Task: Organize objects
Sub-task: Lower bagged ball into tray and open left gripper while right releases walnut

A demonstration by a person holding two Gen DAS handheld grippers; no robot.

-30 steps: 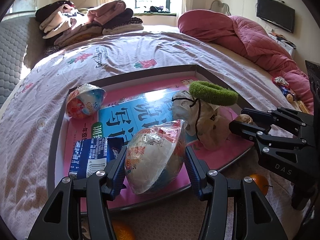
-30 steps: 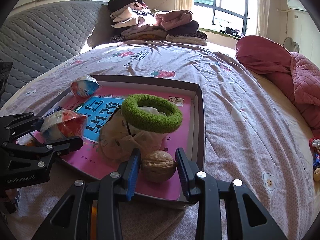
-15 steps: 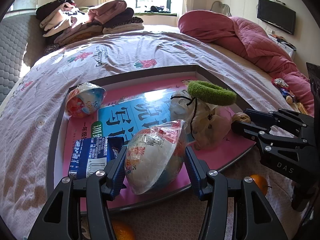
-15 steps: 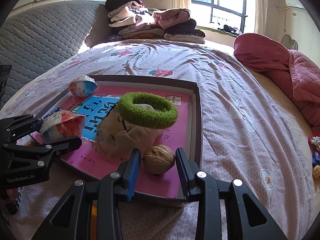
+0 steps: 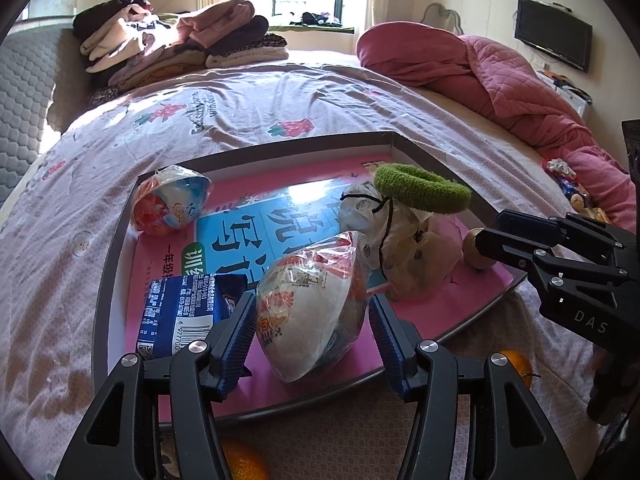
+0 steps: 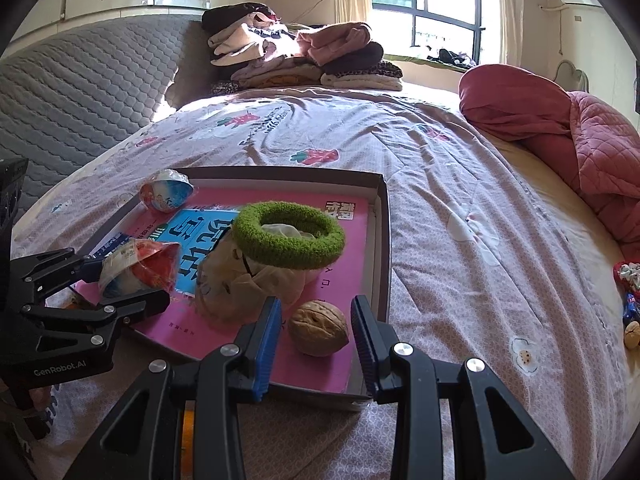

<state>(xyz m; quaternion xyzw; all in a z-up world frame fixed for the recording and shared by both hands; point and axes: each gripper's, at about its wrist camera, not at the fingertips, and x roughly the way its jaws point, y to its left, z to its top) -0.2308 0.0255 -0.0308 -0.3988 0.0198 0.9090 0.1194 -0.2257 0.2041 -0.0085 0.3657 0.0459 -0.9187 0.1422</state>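
A plastic-wrapped egg-shaped toy point(image 5: 312, 312) lies on the pink book in the grey-rimmed tray point(image 5: 116, 248). My left gripper point(image 5: 312, 302) straddles it; its jaws are opening and the blue pads stand just off the wrapper on both sides. A walnut point(image 6: 318, 328) rests at the tray's near right corner. My right gripper point(image 6: 317, 304) is open around it, with a gap on each side. The tray also holds a second wrapped egg toy point(image 5: 172, 204), a blue packet point(image 5: 180, 312), and a cloth drawstring pouch point(image 5: 400, 248) with a green fuzzy hair band point(image 5: 420, 188) on top.
The tray sits on a bed with a flowered sheet. Two oranges point(image 5: 516, 360) point(image 5: 240, 460) lie on the cloth by its near edge. A red quilt point(image 5: 500, 80) is piled at the right, folded clothes point(image 5: 180, 44) at the back, small toys point(image 6: 632, 300) far right.
The left jaws have widened and let go of the wrapped egg toy, which stays on the tray. The right gripper and walnut look the same.
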